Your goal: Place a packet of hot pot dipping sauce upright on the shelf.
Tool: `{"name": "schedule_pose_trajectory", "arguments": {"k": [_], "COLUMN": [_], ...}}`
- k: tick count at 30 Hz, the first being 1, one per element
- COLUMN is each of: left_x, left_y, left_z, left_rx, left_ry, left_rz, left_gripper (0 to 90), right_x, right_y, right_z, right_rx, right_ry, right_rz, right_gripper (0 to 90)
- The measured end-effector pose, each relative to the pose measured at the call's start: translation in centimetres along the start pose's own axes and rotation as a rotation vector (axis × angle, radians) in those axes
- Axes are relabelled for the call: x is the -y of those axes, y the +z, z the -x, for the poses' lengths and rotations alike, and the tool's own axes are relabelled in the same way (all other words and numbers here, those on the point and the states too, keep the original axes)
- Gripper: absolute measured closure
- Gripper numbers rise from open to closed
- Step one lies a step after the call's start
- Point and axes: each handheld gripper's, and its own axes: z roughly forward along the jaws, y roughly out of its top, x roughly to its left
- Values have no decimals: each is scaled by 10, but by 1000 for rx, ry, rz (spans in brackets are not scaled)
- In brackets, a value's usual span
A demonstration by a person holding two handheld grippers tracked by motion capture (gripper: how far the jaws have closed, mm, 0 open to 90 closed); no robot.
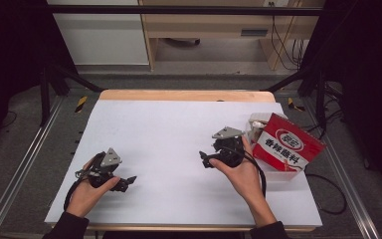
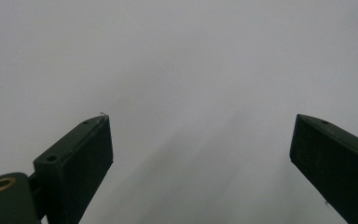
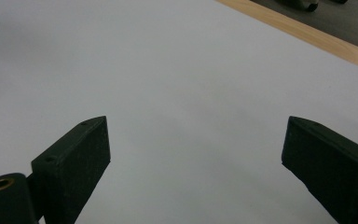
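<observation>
white sheet over a wooden table, dark room all around, cabinets up at the top of the high view. left gripper (image 1: 127, 181) sits low in the lower left of the frame, jaws spread wide and holding nothing, just bare white sheet (image 2: 177, 60) between them in the left gripper view. right gripper (image 1: 205, 159) is right of centre, jaws wide apart too, nothing between them, pointing left across the sheet. just behind that right hand (image 1: 238, 172), at the right edge of the sheet, stands the red and white box (image 1: 287, 145), tilted, with a clear tub (image 1: 278, 173) under or beside it. my read: nothing picked up yet, the box is untouched, all the work is ahead.
</observation>
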Motion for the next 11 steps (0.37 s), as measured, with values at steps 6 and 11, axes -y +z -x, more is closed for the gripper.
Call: {"name": "schedule_pose_trajectory", "arguments": {"k": [6, 11], "left_x": [6, 9], "left_y": [-4, -5], "left_z": [-3, -7], "left_rx": [-22, -38], "left_ry": [-31, -40], "left_rz": [38, 40], "left_gripper": [57, 57], "right_x": [25, 44], "right_y": [12, 17], "right_z": [-3, -9], "right_rx": [-4, -13], "right_ry": [-1, -3], "right_rz": [-12, -10], "right_gripper": [79, 79]}}
